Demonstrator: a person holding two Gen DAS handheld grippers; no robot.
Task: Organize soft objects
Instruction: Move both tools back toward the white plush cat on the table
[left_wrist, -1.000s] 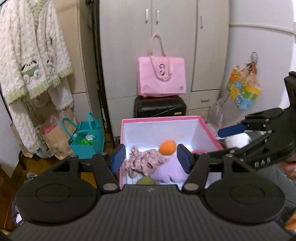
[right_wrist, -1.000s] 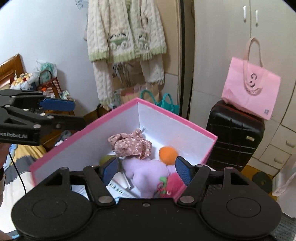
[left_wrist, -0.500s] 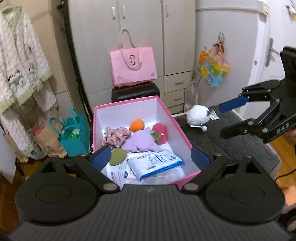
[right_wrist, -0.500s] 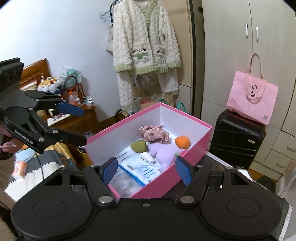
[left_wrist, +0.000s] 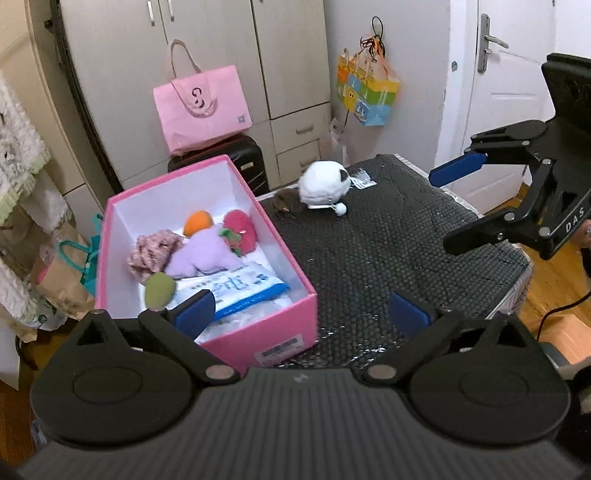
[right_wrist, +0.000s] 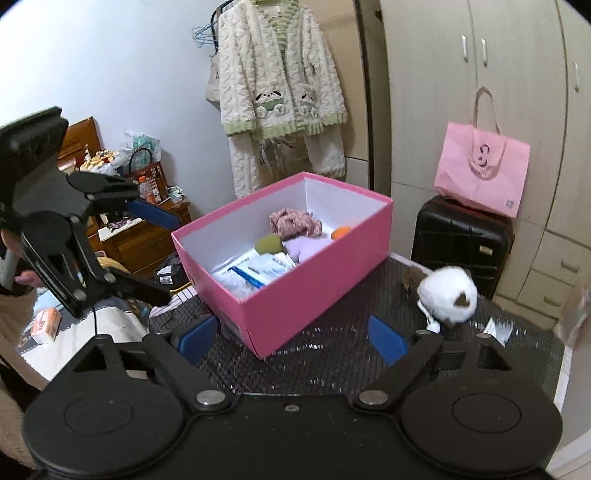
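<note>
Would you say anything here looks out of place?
Yes: the white plush lies alone on the black mat, outside the pink box holding the other soft toys. Both grippers are open and empty.

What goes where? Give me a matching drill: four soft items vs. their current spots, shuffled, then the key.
Items
1. white plush ball
2. orange ball
3. green pouf
4. red strawberry plush

Spots
A. in the pink box, at the far wall
B. on the black mat, outside the box
C. in the box, against its right wall
D. in the box, nearest the left gripper

Pairs: 1-B, 2-A, 3-D, 4-C
</note>
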